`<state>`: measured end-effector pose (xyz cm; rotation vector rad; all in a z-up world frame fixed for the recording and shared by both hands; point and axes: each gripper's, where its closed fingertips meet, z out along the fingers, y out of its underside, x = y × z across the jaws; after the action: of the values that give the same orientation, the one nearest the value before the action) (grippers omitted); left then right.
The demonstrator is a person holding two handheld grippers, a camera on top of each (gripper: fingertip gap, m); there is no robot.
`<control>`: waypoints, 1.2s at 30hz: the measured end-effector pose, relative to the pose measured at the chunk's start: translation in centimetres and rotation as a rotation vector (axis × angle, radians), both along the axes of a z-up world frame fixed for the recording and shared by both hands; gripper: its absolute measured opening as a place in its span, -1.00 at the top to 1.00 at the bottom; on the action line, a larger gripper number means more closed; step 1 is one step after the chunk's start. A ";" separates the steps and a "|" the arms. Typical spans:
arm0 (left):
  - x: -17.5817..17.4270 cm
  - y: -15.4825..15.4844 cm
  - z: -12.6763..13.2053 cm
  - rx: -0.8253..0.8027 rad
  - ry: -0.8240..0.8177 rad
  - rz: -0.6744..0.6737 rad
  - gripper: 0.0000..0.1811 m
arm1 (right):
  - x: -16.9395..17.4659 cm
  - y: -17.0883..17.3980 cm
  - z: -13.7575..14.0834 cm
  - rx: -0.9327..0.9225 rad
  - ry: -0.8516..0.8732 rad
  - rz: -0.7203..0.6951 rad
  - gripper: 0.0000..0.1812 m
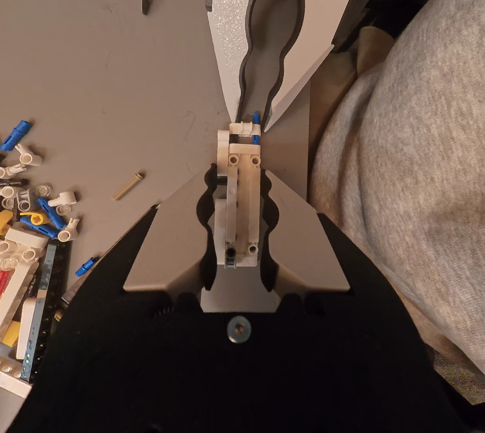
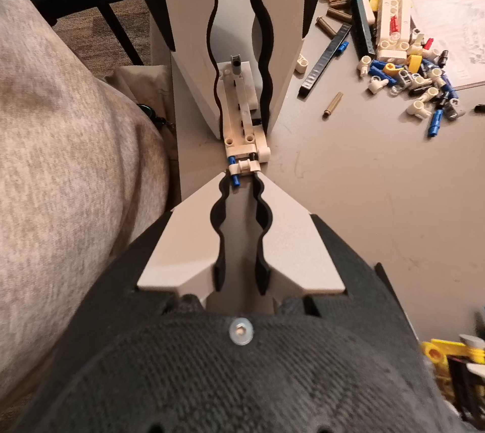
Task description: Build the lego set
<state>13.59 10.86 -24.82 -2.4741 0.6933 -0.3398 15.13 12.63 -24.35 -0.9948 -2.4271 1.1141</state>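
A white lego assembly (image 1: 244, 208) with a grey beam and a black pin is clamped along its length between the fingers of my left gripper (image 1: 237, 168), just above the grey table (image 1: 105, 66). At its far end sits a small white connector (image 1: 245, 129) with a blue pin (image 1: 256, 121). My right gripper (image 2: 241, 175) faces the left one tip to tip and is shut on that connector (image 2: 244, 165), with the blue pin (image 2: 235, 179) between its fingers. The left gripper (image 2: 242, 131) and the assembly (image 2: 237, 108) show at the top of the right wrist view, and the right gripper (image 1: 252, 118) at the top of the left wrist view.
A pile of loose white, blue and yellow pieces (image 1: 34, 210) lies left; it also shows in the right wrist view (image 2: 409, 74). A tan axle (image 2: 332, 104), black beams (image 2: 325, 63) and an instruction booklet (image 2: 451, 13) lie on the table. A person's grey clothing (image 2: 65, 131) is close by. The tips of both grippers are at nearly the same place. About 6 cm separates my left fingertips from the tan axle (image 2: 332, 104). Look for it in the left wrist view (image 1: 128, 186) too.
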 end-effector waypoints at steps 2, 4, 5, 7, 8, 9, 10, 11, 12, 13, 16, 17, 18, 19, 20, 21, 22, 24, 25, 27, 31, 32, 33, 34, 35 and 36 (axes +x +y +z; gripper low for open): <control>0.0 0.0 0.0 0.002 0.003 -0.005 0.65 | 0.0 0.0 0.0 0.005 0.004 0.001 0.83; 0.0 0.0 0.0 0.003 0.005 -0.007 0.65 | 0.0 0.0 0.0 0.006 0.005 0.001 0.83; 0.0 0.0 0.0 0.004 0.007 -0.009 0.65 | 0.0 0.0 0.0 0.008 0.007 0.001 0.83; 0.0 0.0 0.0 0.006 0.005 -0.009 0.66 | 0.0 -0.1 0.0 0.015 0.014 0.005 0.83; 0.0 0.0 0.0 0.008 0.003 -0.009 0.65 | 0.1 -0.1 0.0 0.021 0.020 0.011 0.83; 0.0 0.0 0.0 0.009 0.002 -0.010 0.66 | 0.1 -0.1 0.0 0.025 0.024 0.016 0.83; 0.0 0.0 0.0 0.009 0.003 -0.010 0.65 | 0.1 -0.1 0.0 0.024 0.023 0.019 0.83; 0.0 0.0 0.0 0.010 0.006 -0.011 0.65 | 0.1 -0.1 0.0 0.022 0.021 0.022 0.83; 0.0 0.0 0.0 0.010 0.009 -0.013 0.65 | 0.1 -0.1 0.0 0.022 0.021 0.027 0.83; 0.1 0.0 0.0 0.009 0.010 -0.012 0.66 | 0.1 -0.1 0.0 0.024 0.023 0.033 0.83; 0.1 0.1 0.0 0.012 0.014 -0.011 0.66 | 0.0 -0.1 0.0 0.022 0.022 0.044 0.83; 0.1 0.1 0.0 0.016 0.017 -0.013 0.66 | 0.0 -0.1 0.0 0.020 0.020 0.045 0.83; 0.1 0.2 0.1 0.022 0.020 -0.014 0.67 | 0.0 -0.1 0.0 0.017 0.016 0.045 0.83; 0.2 0.2 0.1 0.024 0.022 -0.013 0.67 | 0.0 -0.1 0.0 0.014 0.012 0.042 0.84; 0.2 0.2 0.1 0.026 0.021 -0.011 0.67 | 0.0 -0.1 0.0 0.011 0.009 0.038 0.84; 0.2 0.2 0.1 0.030 0.022 -0.012 0.67 | 0.0 -0.1 0.0 0.011 0.008 0.033 0.84; 0.2 0.2 0.1 0.032 0.024 -0.013 0.67 | 0.0 -0.1 0.0 0.009 0.006 0.026 0.84; 0.2 0.2 0.1 0.032 0.028 -0.015 0.67 | -0.1 -0.1 0.0 0.008 0.005 0.017 0.84; 0.2 0.2 0.1 0.034 0.031 -0.018 0.67 | -0.1 -0.1 0.0 0.010 0.006 0.015 0.84; 0.2 0.2 0.1 0.038 0.025 -0.020 0.67 | -0.1 -0.1 0.0 0.001 -0.003 0.007 0.84; 0.2 0.3 0.1 0.035 0.008 -0.006 0.67 | -0.2 -0.3 0.0 -0.048 -0.048 -0.031 0.84; 0.1 0.3 0.1 0.032 0.008 0.000 0.67 | -0.2 -0.3 0.0 -0.051 -0.051 -0.040 0.84; 0.1 0.3 0.1 0.031 0.007 0.005 0.66 | -0.2 -0.3 0.0 -0.049 -0.050 -0.047 0.84; 0.1 0.3 0.1 0.030 0.006 0.010 0.66 | -0.2 -0.3 0.0 -0.048 -0.048 -0.057 0.84; 0.1 0.3 0.0 0.031 0.006 0.015 0.66 | -0.2 -0.3 0.0 -0.047 -0.046 -0.069 0.84; 0.1 0.3 0.0 0.033 0.008 0.023 0.66 | -0.3 -0.3 0.0 -0.052 -0.050 -0.089 0.84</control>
<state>13.66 11.14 -24.79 -2.4515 0.6684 -0.3074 14.87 12.37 -24.36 -1.1474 -2.3780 1.1401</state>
